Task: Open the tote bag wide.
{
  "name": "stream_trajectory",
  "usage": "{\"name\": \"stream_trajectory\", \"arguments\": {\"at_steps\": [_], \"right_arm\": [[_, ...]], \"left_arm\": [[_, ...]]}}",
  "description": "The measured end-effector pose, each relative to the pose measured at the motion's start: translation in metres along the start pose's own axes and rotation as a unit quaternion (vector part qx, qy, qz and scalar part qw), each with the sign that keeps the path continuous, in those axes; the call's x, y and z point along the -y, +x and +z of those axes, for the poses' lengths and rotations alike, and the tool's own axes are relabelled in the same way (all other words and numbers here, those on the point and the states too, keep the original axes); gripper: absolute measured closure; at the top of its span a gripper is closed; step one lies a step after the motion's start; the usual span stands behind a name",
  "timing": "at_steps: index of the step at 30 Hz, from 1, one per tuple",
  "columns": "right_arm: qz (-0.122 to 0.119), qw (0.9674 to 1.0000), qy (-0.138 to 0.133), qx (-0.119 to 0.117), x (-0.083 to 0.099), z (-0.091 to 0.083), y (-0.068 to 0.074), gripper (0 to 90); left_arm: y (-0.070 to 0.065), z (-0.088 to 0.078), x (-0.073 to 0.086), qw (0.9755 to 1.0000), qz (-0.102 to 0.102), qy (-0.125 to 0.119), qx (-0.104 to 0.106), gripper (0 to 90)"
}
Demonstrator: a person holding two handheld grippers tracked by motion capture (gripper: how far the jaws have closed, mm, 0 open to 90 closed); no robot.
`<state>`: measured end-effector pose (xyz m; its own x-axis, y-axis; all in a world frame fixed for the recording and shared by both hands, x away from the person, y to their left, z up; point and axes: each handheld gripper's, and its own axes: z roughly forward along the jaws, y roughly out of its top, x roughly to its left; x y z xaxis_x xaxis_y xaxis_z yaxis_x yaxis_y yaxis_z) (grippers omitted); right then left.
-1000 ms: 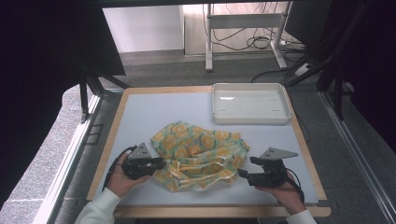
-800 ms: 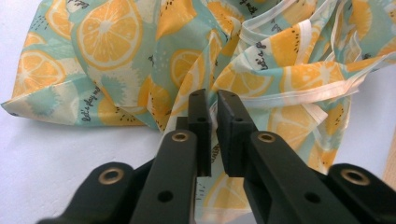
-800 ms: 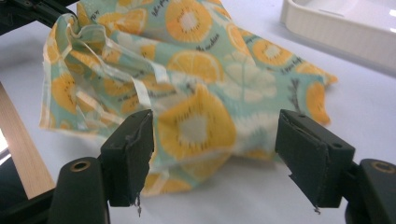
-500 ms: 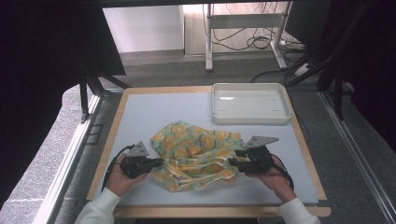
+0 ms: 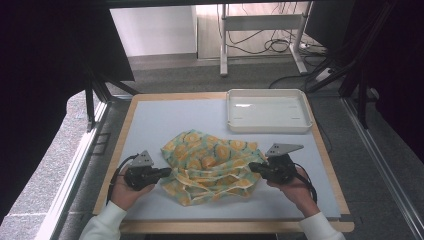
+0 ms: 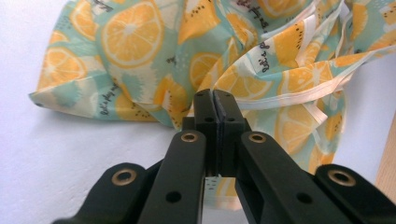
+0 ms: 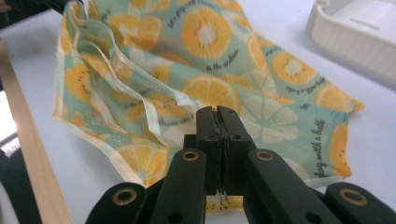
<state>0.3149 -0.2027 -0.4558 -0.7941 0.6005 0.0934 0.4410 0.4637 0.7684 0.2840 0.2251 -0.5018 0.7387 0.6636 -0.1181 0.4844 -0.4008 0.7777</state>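
Clamping shut on opposite edges of a crumpled teal cloth printed with orange citrus slices (image 5: 210, 165), two black hand-held grippers pinch the fabric from either side; the left gripper (image 5: 167, 172) has its jaws pressed together on a fold at the cloth's left edge, and in the left gripper view (image 6: 215, 95) the fabric's cream-hemmed border runs between the closed pads, while the right gripper (image 5: 252, 167), whose jaws have just been closing, now has them together on the cloth's right edge, the printed material bunched at their tips in the right gripper view (image 7: 217, 112). Each gripper sits in a hand, the left hand (image 5: 127, 189) and right hand (image 5: 295, 187) coming in from white sleeves at the near edge. Between them the cloth lies rumpled on the pale blue mat (image 5: 165, 120) of a wooden-rimmed table (image 5: 125, 120), near its front middle. Beyond the cloth, well apart from both grippers, a shallow white rectangular plastic tray (image 5: 268, 127) rests at the far right of the mat
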Motion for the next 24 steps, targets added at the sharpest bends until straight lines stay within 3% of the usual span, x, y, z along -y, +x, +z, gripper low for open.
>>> {"name": "stream_trajectory", "arguments": {"at_steps": [9, 24], "right_arm": [[0.0, 0.9997, -0.025, -0.003, -0.011, -0.004, -0.002, 87.7], [0.002, 0.9988, -0.048, -0.001, -0.029, -0.003, -0.007, 87.7]], "left_arm": [[0.006, -0.008, 0.001, 0.9994, -0.022, -0.02, -0.014, 90.0], [0.007, -0.021, -0.001, 0.9971, -0.03, -0.065, -0.025, 90.0]]}}
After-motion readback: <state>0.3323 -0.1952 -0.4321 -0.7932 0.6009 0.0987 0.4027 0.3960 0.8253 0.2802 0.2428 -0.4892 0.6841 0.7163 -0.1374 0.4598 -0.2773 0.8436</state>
